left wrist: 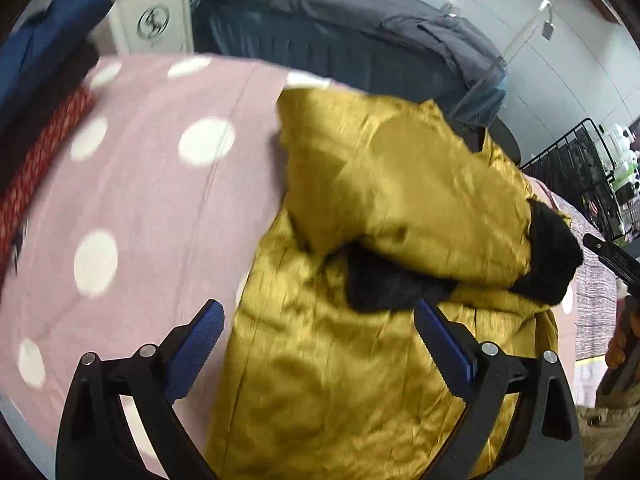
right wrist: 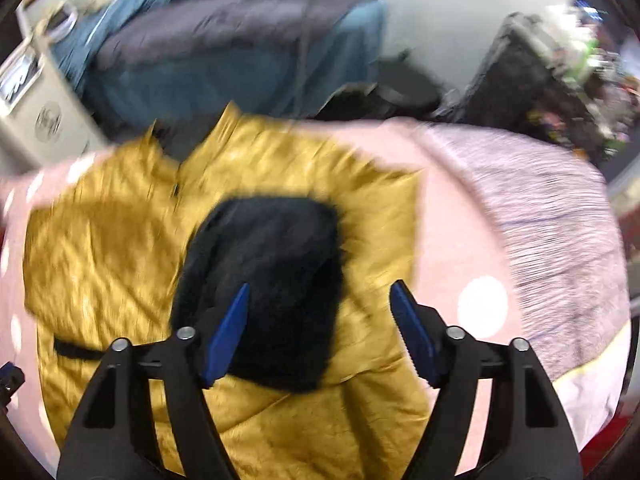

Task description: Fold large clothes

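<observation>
A shiny mustard-yellow jacket (left wrist: 384,208) with black fleece lining (left wrist: 552,252) lies partly folded on a pink bedsheet with white dots (left wrist: 152,184). My left gripper (left wrist: 320,312) is open and empty, hovering over the jacket's near part. In the right wrist view the same jacket (right wrist: 104,264) shows its black lining (right wrist: 272,264) facing up. My right gripper (right wrist: 320,296) is open and empty just above the lining's near edge. The right wrist view is blurred by motion.
A lilac knitted garment (right wrist: 552,240) lies on the sheet to the right. Red and navy clothes (left wrist: 44,152) are piled at the left. Beyond the bed are a grey-blue covered bed (left wrist: 352,36), a white appliance (left wrist: 152,8) and a black wire rack (left wrist: 576,168).
</observation>
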Demonstrator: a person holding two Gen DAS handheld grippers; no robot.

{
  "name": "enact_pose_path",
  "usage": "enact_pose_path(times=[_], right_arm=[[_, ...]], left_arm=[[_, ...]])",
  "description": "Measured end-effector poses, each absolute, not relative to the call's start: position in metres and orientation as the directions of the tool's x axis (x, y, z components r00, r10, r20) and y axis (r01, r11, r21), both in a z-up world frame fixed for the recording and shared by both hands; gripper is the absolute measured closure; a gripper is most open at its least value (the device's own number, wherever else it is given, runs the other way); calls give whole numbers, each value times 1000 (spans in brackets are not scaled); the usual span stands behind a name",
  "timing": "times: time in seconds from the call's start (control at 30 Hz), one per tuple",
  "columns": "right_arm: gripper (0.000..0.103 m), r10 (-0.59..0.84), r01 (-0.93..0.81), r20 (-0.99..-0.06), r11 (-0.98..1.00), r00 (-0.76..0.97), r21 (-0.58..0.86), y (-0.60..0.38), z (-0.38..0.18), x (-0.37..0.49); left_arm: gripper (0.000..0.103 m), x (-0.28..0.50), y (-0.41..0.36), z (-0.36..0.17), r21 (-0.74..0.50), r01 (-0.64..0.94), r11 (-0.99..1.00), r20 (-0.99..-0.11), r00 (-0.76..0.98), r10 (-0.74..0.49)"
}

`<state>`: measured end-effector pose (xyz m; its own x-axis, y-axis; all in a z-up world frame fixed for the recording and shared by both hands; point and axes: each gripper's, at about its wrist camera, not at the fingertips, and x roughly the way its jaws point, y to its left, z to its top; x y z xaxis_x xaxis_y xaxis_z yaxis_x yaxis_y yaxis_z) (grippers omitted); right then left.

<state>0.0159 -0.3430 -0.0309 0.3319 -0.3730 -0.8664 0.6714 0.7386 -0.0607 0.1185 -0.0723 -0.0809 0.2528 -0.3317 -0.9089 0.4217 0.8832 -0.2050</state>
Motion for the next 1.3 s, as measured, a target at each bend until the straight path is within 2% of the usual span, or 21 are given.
enact_pose_path(times=[0.13,0.27,0.33,0.43,0.57,0.7,1.13,1.3], right_arm=[[30,-275,581,-881,814,385,-1,-333,-31,29],[30,-226,505,-925,862,306,-43,-316,-66,46],[30,-241,545,-945,834,222,-85,-322,-86,46],[28,-129,620,-974,784,187,16,-344,-116,39],[18,-40,673,-977,730,210,115,-361,-136,29],[6,-14,648,-983,753,185,111,-359,-153,33],[4,-98,651,-974,757,202,59,-347,-168,31],[4,-62,641,-979,763,197,80,-342,-163,22]], left_arm=[[9,136,-124,-72,-168,538,826,-892,274,-359],[9,144,-175,-88,-213,609,764,-900,183,-397],[9,153,-191,-106,-189,594,782,-922,167,-349],[9,166,-202,-133,-131,567,813,-953,155,-262],[6,175,-212,-164,-73,585,808,-976,123,-177],[5,177,-224,-179,-24,609,793,-983,129,-129],[5,191,-245,-194,-36,617,786,-987,103,-126],[5,184,-226,-186,-43,613,789,-981,123,-149]])
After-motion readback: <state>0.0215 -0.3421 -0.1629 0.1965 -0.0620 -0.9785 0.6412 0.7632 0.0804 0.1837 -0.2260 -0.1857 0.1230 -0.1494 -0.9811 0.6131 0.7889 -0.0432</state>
